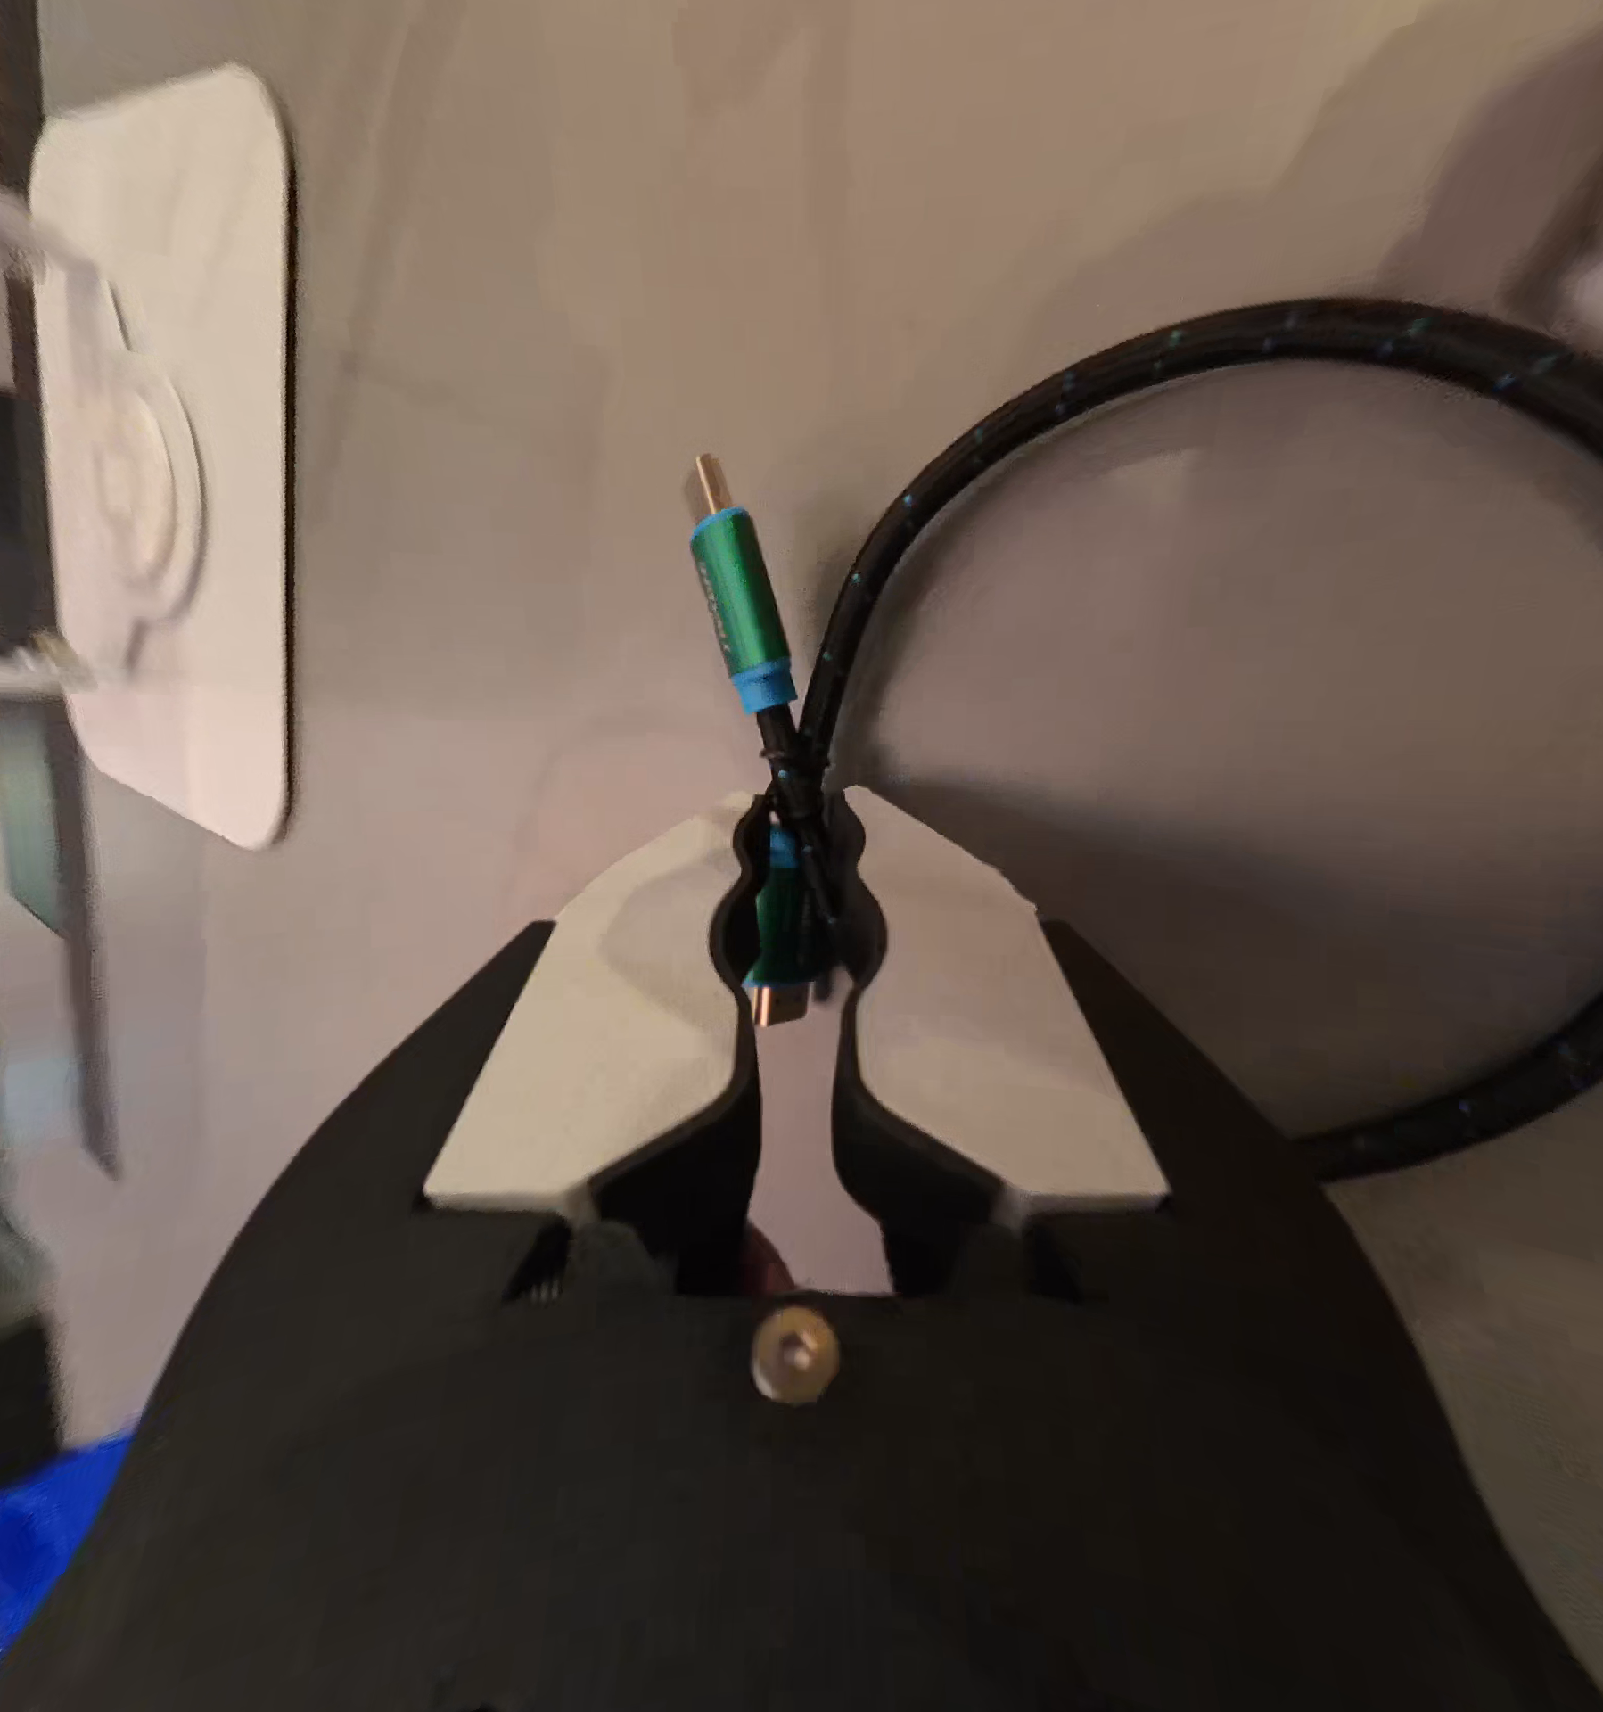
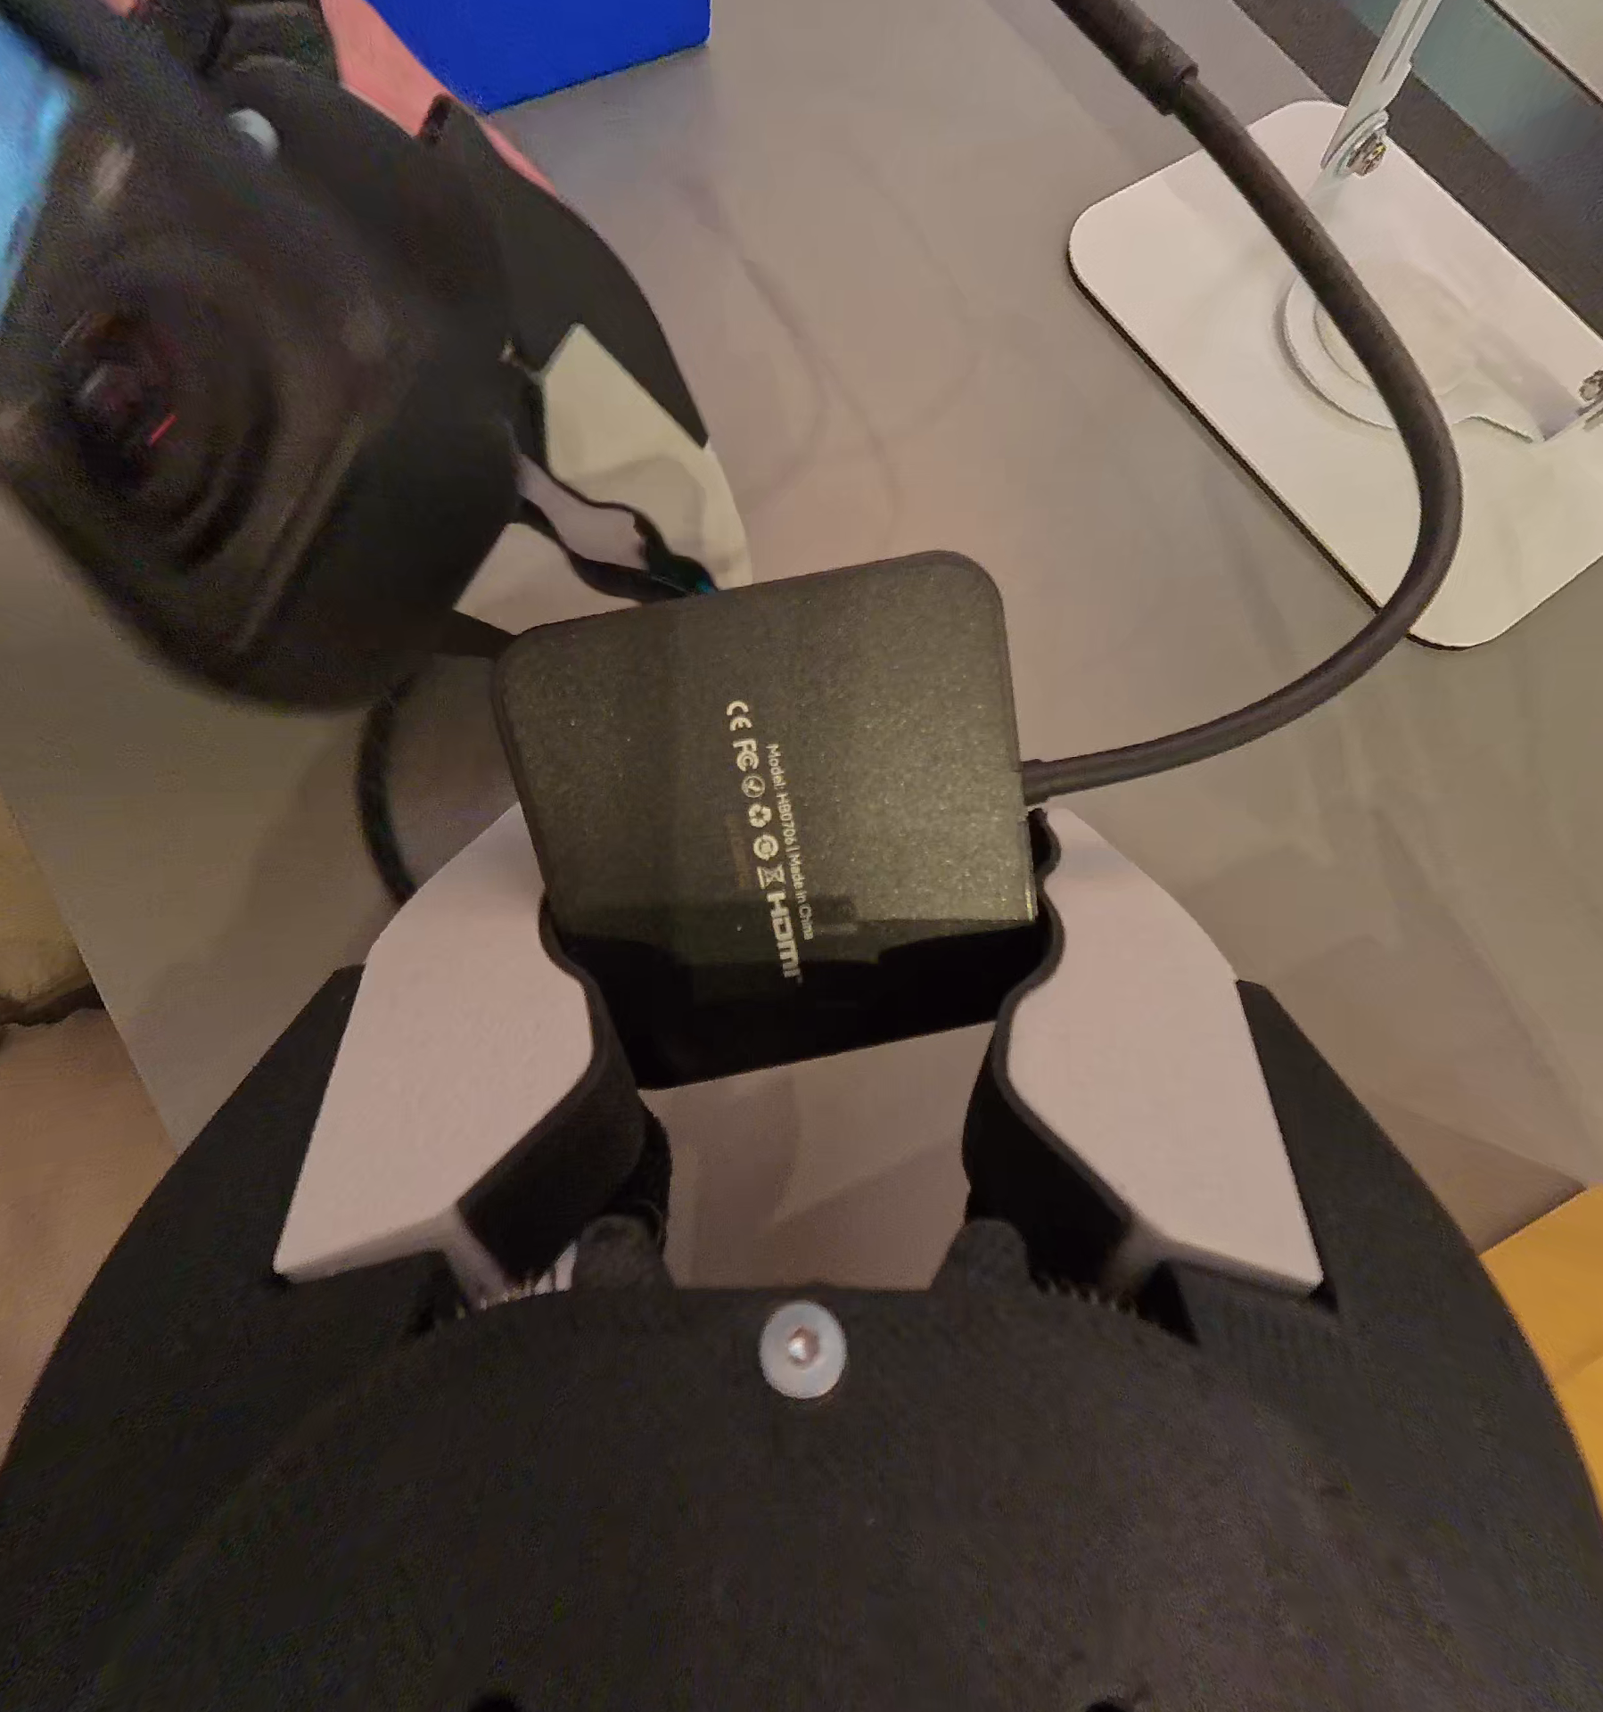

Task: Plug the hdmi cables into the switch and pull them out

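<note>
My left gripper (image 1: 798,806) is shut on a black braided HDMI cable (image 1: 1103,371) that loops to the right. One green plug (image 1: 738,593) sticks out past the fingertips with its metal tip up. The other green plug (image 1: 779,936) sits between the jaws, tip toward the camera. My right gripper (image 2: 793,862) is shut on the black HDMI switch (image 2: 761,741), printed underside up, held over the grey desk (image 2: 872,371). The switch's own black lead (image 2: 1391,371) curves up and away at the right. The left gripper (image 2: 631,435) shows just beyond the switch's far left edge.
A white monitor stand base lies on the desk at the left (image 1: 177,445) and shows at the upper right in the right wrist view (image 2: 1335,371). A blue box (image 2: 548,37) stands at the desk's far side. A wooden surface (image 2: 1576,1297) shows at the lower right.
</note>
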The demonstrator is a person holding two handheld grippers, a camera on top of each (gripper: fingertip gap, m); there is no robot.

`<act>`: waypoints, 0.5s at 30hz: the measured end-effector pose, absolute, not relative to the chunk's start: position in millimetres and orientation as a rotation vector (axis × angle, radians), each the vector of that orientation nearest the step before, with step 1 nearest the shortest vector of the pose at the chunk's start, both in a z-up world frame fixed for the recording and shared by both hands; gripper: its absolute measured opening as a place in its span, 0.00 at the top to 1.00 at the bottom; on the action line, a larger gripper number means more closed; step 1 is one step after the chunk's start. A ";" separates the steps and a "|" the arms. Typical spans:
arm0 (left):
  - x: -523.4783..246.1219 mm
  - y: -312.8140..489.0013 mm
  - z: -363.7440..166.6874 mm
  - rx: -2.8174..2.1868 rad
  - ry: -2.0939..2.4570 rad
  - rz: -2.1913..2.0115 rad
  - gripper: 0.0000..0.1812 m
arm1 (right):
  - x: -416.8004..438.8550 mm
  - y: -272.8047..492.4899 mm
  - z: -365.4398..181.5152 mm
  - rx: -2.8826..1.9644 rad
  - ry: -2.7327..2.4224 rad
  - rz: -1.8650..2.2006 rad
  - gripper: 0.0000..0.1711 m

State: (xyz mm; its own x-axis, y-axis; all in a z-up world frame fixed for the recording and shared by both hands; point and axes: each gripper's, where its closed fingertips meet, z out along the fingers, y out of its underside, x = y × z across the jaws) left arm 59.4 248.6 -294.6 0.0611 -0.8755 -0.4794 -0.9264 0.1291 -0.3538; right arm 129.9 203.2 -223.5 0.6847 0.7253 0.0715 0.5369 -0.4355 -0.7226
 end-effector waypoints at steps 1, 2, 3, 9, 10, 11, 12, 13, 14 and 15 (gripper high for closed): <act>56.7 245.7 -294.7 -1.626 1.919 0.164 0.94 | 130.3 203.2 -223.4 -2.145 -0.962 0.325 0.48; 52.2 244.3 -294.3 -1.503 2.029 0.238 0.94 | 130.2 203.1 -223.4 -2.145 -0.962 0.329 0.48; 47.4 242.9 -294.3 -1.394 2.125 0.292 0.94 | 129.9 203.1 -223.4 -2.144 -0.962 0.331 0.48; 30.4 246.7 -259.8 -1.483 2.033 0.216 0.83 | 129.3 203.1 -222.6 -2.142 -0.964 0.335 0.48; 26.8 247.0 -250.0 -1.584 1.936 0.160 0.85 | 129.5 203.3 -222.4 -2.142 -0.962 0.335 0.48; 22.3 248.4 -241.5 -1.689 1.823 0.114 0.85 | 129.4 203.4 -222.4 -2.142 -0.962 0.336 0.48; 15.7 248.4 -237.3 -1.806 1.719 0.068 0.84 | 128.9 203.4 -222.6 -2.141 -0.963 0.338 0.48; 7.8 243.3 -239.3 -1.949 1.641 -0.001 0.82 | 128.3 203.3 -223.0 -2.142 -0.965 0.341 0.48; 2.4 237.7 -243.4 -2.080 1.560 -0.074 0.80 | 127.4 203.0 -223.5 -2.143 -0.968 0.343 0.48; -1.5 234.6 -247.9 -2.185 1.461 -0.131 0.80 | 126.7 202.7 -223.9 -2.144 -0.971 0.344 0.48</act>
